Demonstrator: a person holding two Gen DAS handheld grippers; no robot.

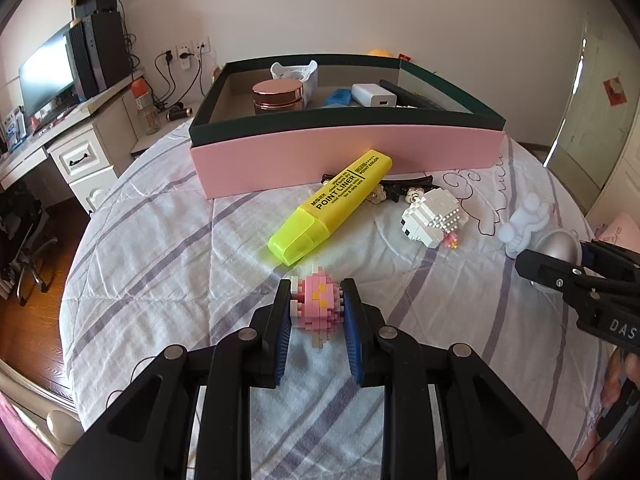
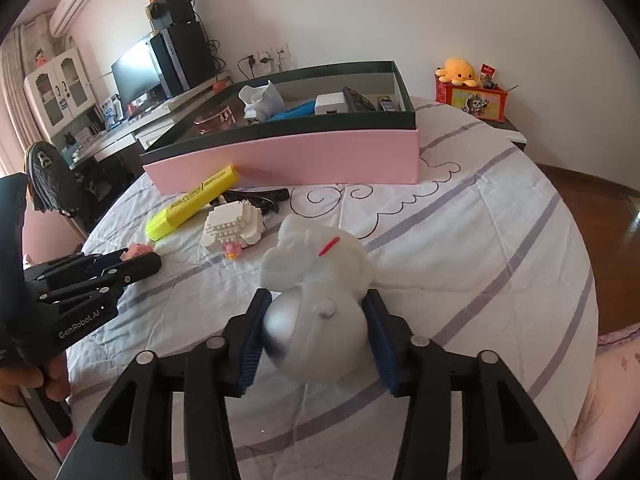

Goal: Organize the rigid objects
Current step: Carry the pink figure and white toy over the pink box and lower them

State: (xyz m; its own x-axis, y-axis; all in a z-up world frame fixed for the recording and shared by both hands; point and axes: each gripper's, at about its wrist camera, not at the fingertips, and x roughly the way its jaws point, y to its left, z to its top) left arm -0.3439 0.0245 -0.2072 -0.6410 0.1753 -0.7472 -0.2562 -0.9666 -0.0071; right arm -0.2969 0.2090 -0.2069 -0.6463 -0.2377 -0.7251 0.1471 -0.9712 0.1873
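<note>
Bedsheet point(image 1: 160, 240) lies bare left of the yellow plastic highlighter point(image 1: 330, 208). Left gripper point(image 1: 316, 304) pinches a knobbly pink brick figure point(image 1: 318, 306). Right gripper point(image 2: 318, 320) clamps a smooth white-and-silver toy figure point(image 2: 316, 280).

The black hair clip point(image 1: 384, 188) lies largely concealed behind the yellow highlighter point(image 1: 332, 208) and the white brick figure point(image 1: 434, 216), and the foot of the pink box point(image 1: 344, 156) covers its far edge, so its full shape cannot be determined. Inside the box, the near wall cuts off the lower parts of the copper-lidded jar point(image 1: 278, 98), the blue item point(image 1: 338, 98) and the white charger point(image 1: 374, 95), and the dark object point(image 1: 412, 96) at the right is too foreshortened to identify. The right gripper point(image 1: 560, 268) is cut by the frame edge in the left wrist view, and the white figurine point(image 2: 316, 264) has its base hidden between the blue pads point(image 2: 252, 344) in the right wrist view.
</note>
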